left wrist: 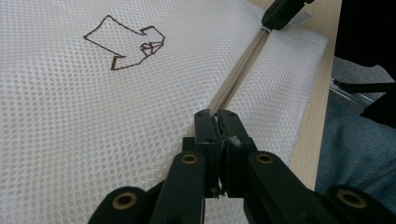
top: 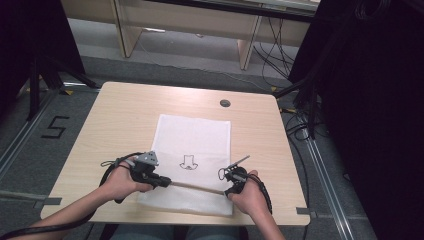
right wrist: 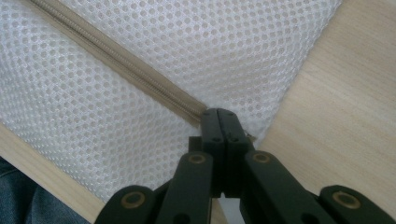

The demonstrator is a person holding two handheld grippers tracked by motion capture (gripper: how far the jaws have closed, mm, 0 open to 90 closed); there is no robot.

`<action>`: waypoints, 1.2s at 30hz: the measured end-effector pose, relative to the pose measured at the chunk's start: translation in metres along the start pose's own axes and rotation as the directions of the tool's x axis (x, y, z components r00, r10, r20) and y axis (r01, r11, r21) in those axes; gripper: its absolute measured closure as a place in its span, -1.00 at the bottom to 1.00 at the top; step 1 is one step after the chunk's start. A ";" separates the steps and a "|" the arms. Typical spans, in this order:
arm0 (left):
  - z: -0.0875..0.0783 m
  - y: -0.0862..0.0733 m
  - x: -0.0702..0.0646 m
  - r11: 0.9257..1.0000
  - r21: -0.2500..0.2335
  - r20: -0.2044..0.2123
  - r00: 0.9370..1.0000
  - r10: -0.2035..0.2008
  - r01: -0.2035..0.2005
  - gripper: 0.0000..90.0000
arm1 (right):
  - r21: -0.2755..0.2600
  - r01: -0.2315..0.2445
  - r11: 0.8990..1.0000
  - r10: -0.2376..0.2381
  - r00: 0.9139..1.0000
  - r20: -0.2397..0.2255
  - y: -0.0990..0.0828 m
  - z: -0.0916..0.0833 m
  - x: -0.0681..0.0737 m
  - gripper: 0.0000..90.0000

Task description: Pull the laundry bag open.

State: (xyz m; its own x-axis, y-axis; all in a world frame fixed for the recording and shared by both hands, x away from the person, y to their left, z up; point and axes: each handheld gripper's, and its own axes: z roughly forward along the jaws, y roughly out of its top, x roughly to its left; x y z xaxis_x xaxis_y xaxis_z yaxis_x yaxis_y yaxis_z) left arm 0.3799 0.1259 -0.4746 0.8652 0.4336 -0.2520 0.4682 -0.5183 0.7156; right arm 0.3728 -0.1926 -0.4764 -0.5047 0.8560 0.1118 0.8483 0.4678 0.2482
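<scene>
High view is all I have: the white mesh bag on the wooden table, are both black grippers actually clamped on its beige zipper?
Observer: In the left gripper view, the left gripper has its jaws shut on the beige zipper, with a small grey piece between them, maybe the pull.
Operator: And the right one?
Observer: The right gripper view shows the right gripper shut on the zipper's end, by the white mesh bag's edge.
Operator: Is the zipper open between them?
Observer: No, the teeth look meshed along the stretch in view.
</scene>
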 end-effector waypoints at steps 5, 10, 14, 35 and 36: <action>-0.002 -0.001 0.001 1.000 0.010 -0.006 1.000 0.007 -0.007 0.94 | 0.003 0.005 1.000 -0.005 1.000 0.005 0.000 0.000 0.000 1.00; -0.005 -0.003 0.002 1.000 -0.005 -0.002 1.000 -0.015 0.015 0.94 | 0.002 -0.010 1.000 0.010 1.000 -0.004 0.000 0.000 0.001 1.00; -0.004 -0.004 0.002 1.000 -0.002 -0.004 1.000 -0.011 0.011 0.94 | 0.003 0.007 1.000 -0.007 1.000 0.007 0.000 0.000 0.000 1.00; -0.013 -0.010 0.007 1.000 0.002 -0.014 1.000 -0.022 0.022 0.94 | 0.007 -0.004 1.000 0.004 1.000 0.018 0.001 0.000 0.000 1.00; -0.013 -0.010 0.006 0.999 -0.001 -0.015 0.999 -0.032 0.032 0.94 | 0.008 -0.004 1.000 0.004 1.000 0.019 0.001 0.000 0.000 1.00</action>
State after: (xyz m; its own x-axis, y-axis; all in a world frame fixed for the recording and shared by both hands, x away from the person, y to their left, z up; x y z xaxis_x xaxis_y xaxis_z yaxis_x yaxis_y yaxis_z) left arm 0.3781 0.1434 -0.4748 0.8470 0.4608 -0.2651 0.4955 -0.5033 0.7079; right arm 0.3736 -0.1926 -0.4760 -0.4984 0.8617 0.0949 0.8515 0.4660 0.2404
